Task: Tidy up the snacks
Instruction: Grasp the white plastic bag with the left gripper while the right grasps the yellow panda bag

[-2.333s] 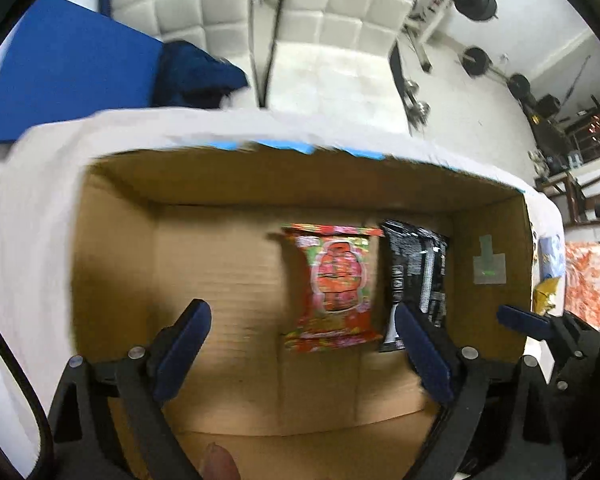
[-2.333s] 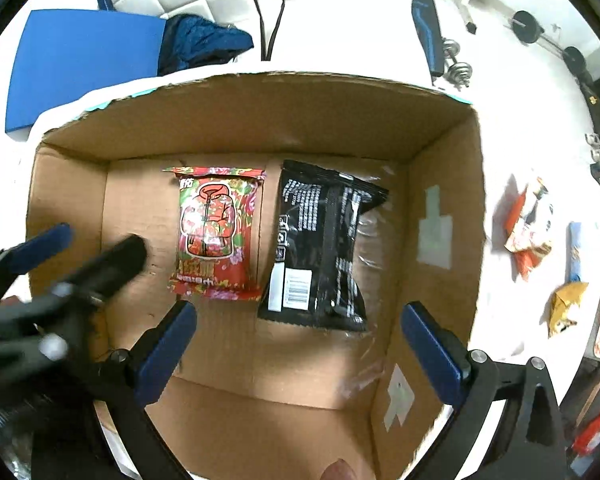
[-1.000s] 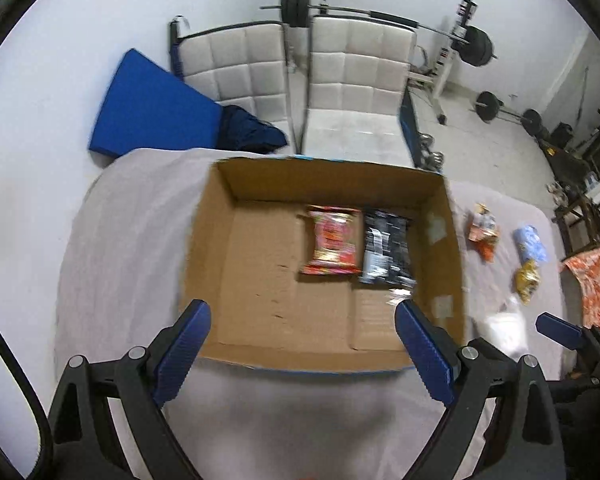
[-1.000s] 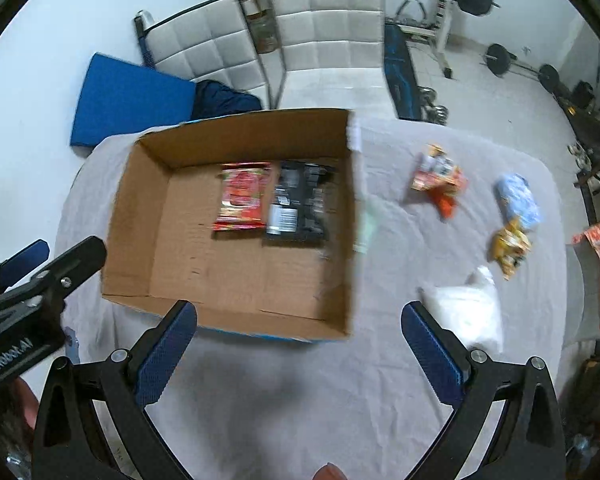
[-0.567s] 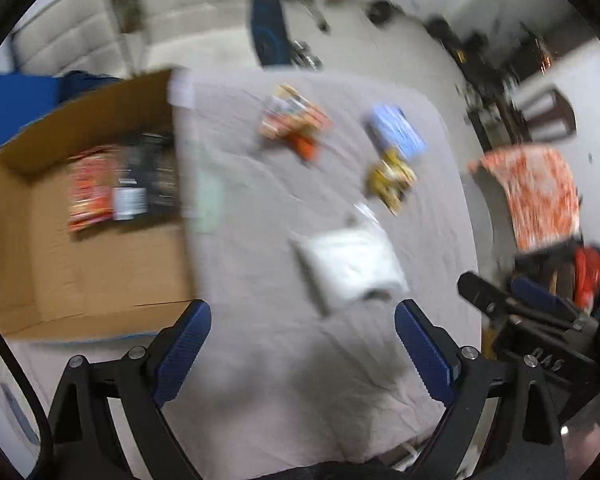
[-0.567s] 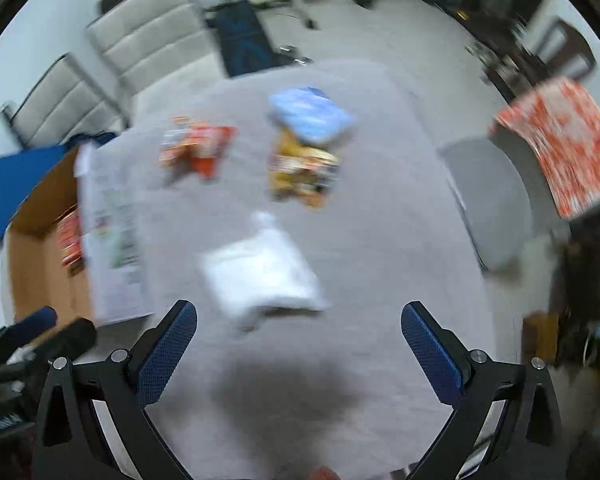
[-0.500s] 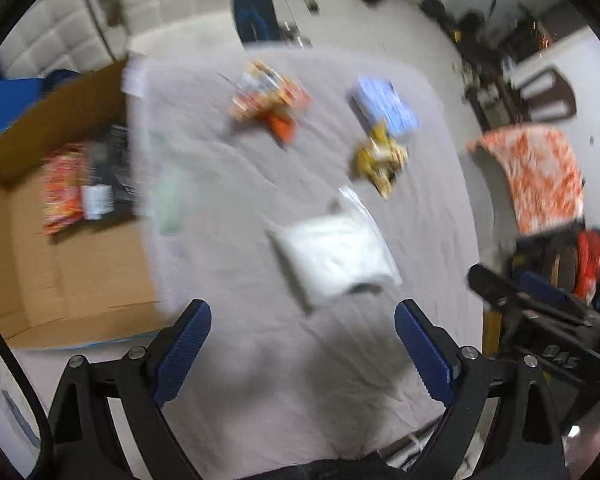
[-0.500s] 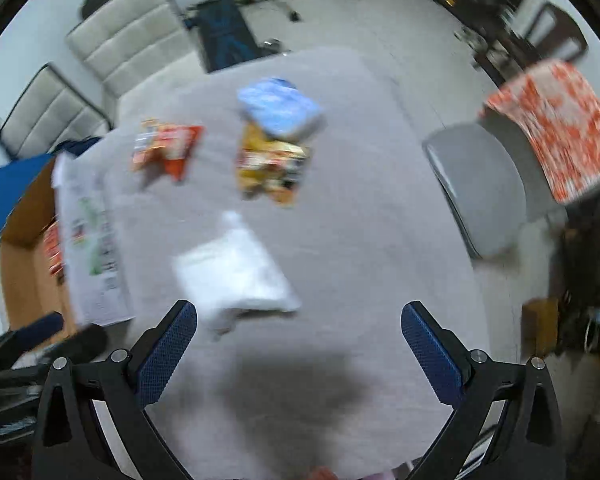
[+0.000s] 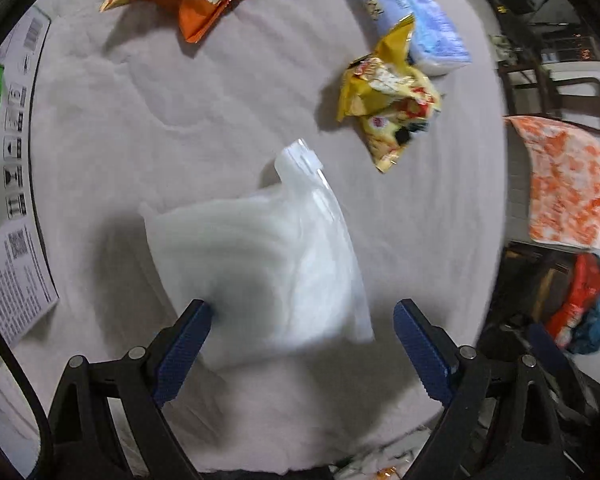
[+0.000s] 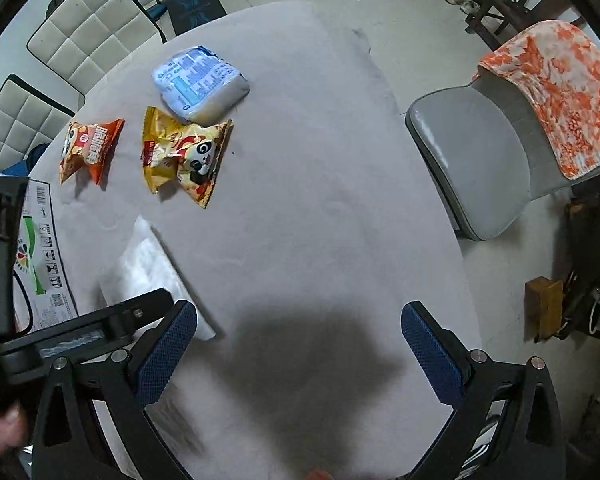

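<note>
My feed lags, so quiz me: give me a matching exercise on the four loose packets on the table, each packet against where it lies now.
Packets:
1. white pouch
2. orange packet
3. yellow panda packet
4. pale blue pack

Places:
a. farthest from the cameras, touching the yellow one
b. between the open fingers of the left hand-held gripper
c. nearest the printed box flap, far side
d. between the blue pack and the white pouch

Pairs: 1-b, 2-c, 3-d, 4-a

Grey-clothed table point(image 10: 320, 184); quilted white chairs point(image 10: 88, 32); grey chair point(image 10: 480, 152).
</note>
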Demonstrator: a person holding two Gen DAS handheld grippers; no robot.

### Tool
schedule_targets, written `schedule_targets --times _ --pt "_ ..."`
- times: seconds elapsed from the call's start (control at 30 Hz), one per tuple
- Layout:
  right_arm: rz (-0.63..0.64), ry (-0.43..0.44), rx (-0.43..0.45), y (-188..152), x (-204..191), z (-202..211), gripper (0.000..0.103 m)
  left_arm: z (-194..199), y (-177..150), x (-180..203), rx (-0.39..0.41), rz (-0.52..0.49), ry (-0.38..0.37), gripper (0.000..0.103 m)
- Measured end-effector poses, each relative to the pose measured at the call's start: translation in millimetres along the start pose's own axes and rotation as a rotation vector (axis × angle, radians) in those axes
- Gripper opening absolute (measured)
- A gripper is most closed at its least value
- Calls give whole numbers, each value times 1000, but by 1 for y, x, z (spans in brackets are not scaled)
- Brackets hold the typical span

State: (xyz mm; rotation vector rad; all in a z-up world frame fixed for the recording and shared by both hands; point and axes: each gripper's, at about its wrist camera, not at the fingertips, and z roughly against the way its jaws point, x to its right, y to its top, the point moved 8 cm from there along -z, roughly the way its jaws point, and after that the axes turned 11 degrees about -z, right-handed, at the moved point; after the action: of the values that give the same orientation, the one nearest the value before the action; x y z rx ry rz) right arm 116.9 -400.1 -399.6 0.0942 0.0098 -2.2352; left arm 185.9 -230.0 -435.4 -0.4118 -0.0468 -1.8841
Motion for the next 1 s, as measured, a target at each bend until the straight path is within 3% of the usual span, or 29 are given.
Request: schedule_targets --times 0.17,0.27,0.53,1.0 --pt "14 19 -11 19 -7 -10 103 -5 7 2 -5 -49 125 95" --pt "26 32 -4 29 -15 -11 103 -10 5 -4 -17 -105 204 103" --pt "57 65 -9 40 -34 -13 103 -14 5 -17 30 -44 151 103" --pt "102 70 -55 55 -57 -26 103 -24 12 -26 87 64 191 103"
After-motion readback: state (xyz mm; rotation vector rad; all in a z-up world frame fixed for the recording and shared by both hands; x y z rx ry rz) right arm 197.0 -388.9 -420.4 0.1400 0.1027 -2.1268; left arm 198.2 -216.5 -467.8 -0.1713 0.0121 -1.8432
